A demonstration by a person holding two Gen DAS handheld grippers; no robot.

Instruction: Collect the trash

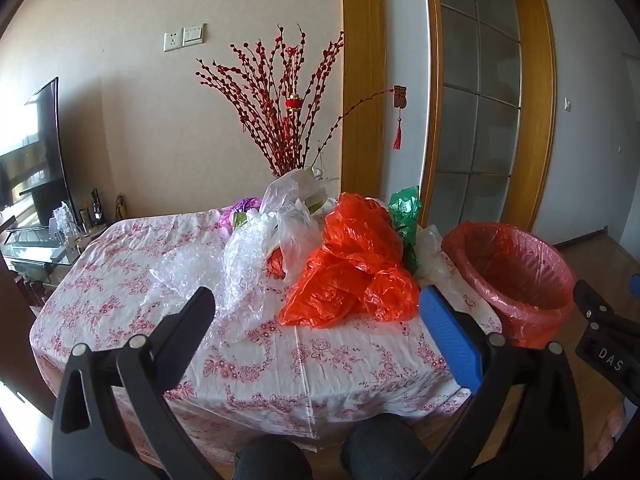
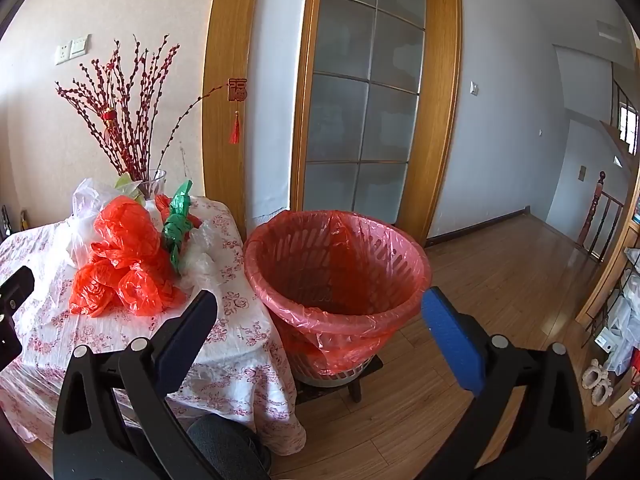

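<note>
Crumpled bags [image 1: 352, 264] are heaped on the bench [image 1: 240, 360], left of the lined bin [image 2: 336, 276]. Both grippers, left [image 1: 318, 312] and right [image 2: 320, 316], are held short of the bin, fingers spread wide and empty.

Beige wall [image 1: 120, 100], oak-framed glass door [image 2: 360, 100]. Wood floor [image 2: 500, 280], sunlit. TV [image 1: 32, 148] at left.

Near tablecloth [image 1: 320, 360] lies bare; orange bags [image 1: 352, 276] block the far side.
</note>
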